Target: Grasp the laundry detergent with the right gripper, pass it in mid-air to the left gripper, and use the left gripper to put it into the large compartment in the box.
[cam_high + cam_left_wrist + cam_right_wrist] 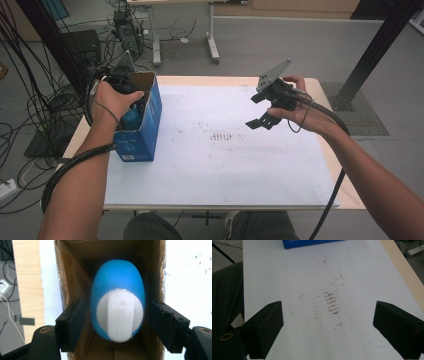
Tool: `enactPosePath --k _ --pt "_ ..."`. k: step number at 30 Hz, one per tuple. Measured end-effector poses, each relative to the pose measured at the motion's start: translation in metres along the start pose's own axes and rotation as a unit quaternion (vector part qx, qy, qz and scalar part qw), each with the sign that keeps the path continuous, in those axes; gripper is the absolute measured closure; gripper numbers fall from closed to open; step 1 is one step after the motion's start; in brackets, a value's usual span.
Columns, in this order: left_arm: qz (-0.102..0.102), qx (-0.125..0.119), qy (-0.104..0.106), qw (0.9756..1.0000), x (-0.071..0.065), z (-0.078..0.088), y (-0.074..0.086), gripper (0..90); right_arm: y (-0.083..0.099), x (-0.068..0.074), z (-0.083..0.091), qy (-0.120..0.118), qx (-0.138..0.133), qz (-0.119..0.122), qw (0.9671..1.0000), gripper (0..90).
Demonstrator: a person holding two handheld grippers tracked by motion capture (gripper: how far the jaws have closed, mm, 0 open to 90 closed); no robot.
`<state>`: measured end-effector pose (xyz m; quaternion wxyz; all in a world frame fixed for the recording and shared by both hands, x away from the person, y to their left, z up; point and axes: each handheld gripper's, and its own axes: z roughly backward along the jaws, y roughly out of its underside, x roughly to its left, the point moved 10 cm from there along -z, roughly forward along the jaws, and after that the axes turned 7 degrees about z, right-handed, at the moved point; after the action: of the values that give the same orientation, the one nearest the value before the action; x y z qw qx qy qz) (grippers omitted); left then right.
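Left gripper view looks straight down into an open cardboard box [75,270], where a blue bottle with a white cap [117,307] stands between the left gripper's [117,325] jaws; the jaws are spread a little, with a gap showing on each side, so the bottle seems to have been let go inside. The next move, I'd say, is to lift straight up without brushing the cap or the close box walls. In the high view the box [145,130] stands at the left of the white table sheet [225,170], while the right gripper [264,107] hovers wide open and empty over rusty scuff marks [332,303].
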<state>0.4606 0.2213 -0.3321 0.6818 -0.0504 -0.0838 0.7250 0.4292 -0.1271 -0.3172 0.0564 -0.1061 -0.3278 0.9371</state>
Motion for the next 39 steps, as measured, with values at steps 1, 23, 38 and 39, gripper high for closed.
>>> enactPosePath --k 1,23,38,39 --pt "-0.001 0.000 0.001 1.0000 0.000 0.003 0.000 29.1 0.000 0.000 0.000 0.000 0.000 0.000 1.0000 9.6" --pt "-0.034 -0.036 0.034 0.9982 -0.038 0.056 -0.005 17.7 0.003 -0.006 0.006 0.009 0.021 -0.018 0.9996 9.5" --pt "-0.094 -0.032 0.084 0.9915 -0.108 0.049 0.004 13.3 0.027 -0.030 0.017 0.024 0.056 -0.044 0.9971 9.5" --pt "-0.098 -0.031 0.086 0.9910 -0.110 0.048 0.005 13.4 0.028 -0.031 0.018 0.025 0.058 -0.044 0.9970 9.5"
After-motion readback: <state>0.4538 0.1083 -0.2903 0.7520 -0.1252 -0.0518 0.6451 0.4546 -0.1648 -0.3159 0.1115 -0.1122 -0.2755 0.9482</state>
